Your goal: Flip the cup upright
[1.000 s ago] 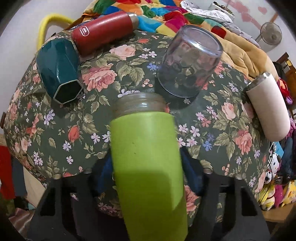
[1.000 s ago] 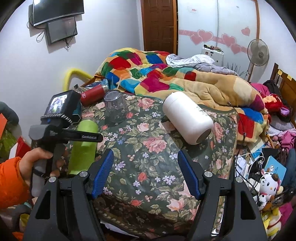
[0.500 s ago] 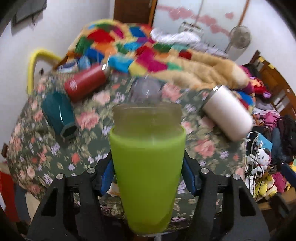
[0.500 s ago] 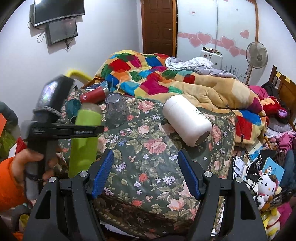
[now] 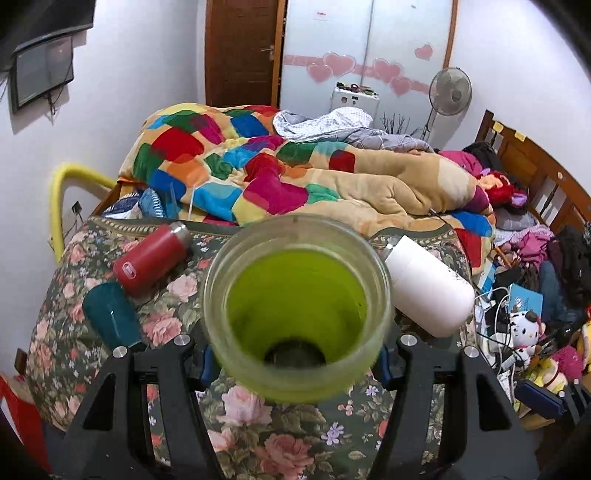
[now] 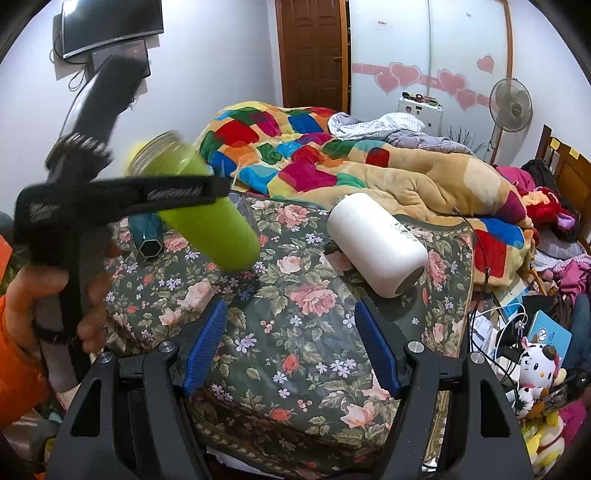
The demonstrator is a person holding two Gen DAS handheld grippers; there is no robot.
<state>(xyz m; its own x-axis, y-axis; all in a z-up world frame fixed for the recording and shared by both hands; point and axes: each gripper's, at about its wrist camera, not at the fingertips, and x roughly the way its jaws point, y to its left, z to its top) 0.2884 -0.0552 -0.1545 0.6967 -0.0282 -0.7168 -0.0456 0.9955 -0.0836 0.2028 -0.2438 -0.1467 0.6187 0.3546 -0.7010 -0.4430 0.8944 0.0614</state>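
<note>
Green cup held aloft in the left gripper, tilted, mouth toward the camera.

Left gripper (image 5: 295,363) clamps the green cup (image 5: 297,321) mid-body above the floral table (image 5: 258,435); right gripper (image 6: 291,343) gapes, holding nothing. Smooth, rigid, apparently light plastic cylinder, probably slippery; grip its sleeved middle. Farther: white tumbler (image 5: 428,286), red flask (image 5: 149,260), lying flat.

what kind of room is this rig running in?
Almost certainly a home bedroom. A bed with a patchwork blanket sits right behind the floral-covered table, a wooden headboard stands at right, and a wall-mounted TV and a pedestal fan are in view.
</note>
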